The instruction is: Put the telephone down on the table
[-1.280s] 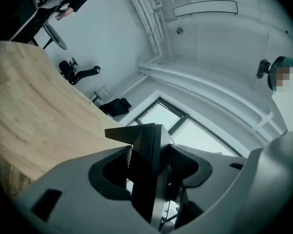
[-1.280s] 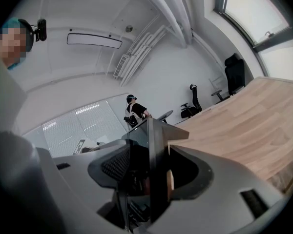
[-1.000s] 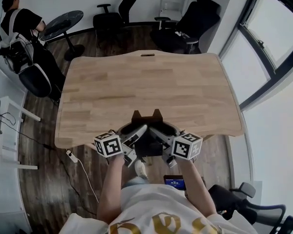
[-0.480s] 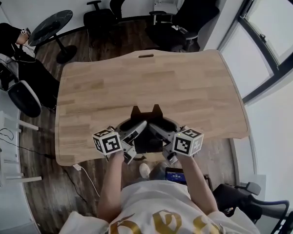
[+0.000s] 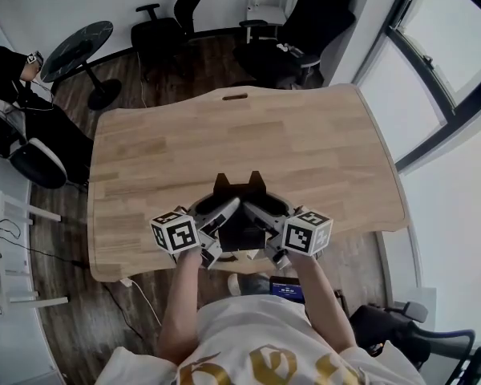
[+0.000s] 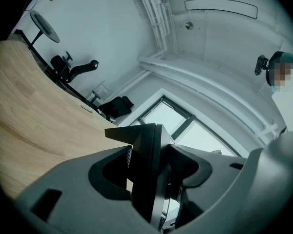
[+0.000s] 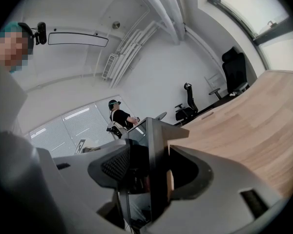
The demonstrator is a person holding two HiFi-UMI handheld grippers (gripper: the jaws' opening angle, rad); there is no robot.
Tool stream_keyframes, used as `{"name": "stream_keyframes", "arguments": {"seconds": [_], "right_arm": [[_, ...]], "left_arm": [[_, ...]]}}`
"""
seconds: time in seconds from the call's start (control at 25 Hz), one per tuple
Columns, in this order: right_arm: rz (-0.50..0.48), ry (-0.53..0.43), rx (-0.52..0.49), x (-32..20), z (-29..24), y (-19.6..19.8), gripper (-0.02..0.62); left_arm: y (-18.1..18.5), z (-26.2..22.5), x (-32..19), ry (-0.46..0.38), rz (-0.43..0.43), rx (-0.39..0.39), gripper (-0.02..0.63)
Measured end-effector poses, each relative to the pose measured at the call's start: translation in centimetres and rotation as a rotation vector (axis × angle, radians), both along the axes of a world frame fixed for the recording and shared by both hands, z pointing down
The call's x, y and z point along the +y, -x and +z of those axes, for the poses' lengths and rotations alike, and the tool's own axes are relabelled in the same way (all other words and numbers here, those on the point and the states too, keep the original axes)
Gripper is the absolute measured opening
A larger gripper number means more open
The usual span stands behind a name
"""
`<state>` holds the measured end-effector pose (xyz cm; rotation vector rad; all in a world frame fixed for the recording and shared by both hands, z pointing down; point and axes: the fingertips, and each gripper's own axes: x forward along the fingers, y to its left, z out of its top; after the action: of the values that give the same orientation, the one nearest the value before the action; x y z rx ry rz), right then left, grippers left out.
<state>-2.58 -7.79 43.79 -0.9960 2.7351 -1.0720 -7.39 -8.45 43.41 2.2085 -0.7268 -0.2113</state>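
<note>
The left gripper [image 5: 224,216] and the right gripper [image 5: 260,216] are each squeezed shut on one side of the black telephone [image 5: 240,197]. It has been carried forward past the edge and is now held over the near part of the table [image 5: 248,127]. It has not been let go yet, so it can likely be set down next.

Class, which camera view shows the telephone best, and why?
The head view: the telephone shows in outline against the table, near its front edge. Each gripper view shows only a dark, edge-on slab of it between the jaws.
</note>
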Motion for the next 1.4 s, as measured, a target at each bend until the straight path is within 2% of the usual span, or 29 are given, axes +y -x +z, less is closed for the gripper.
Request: {"name": "stream_keyframes", "arguments": {"seconds": [0.64,1.4], "right_arm": [[-0.015,0.044,-0.011,-2.3,2.2,0.4,0.224],[-0.035,0.196,-0.002,-7.9,10.0,-0.3,0.225]], "left_arm": [[0.4,2.2,-2.3,0.046,-0.005,-0.011,0.229],[-0.5,10.0,-8.0,0.187,0.022,-0.023,0.233]]}}
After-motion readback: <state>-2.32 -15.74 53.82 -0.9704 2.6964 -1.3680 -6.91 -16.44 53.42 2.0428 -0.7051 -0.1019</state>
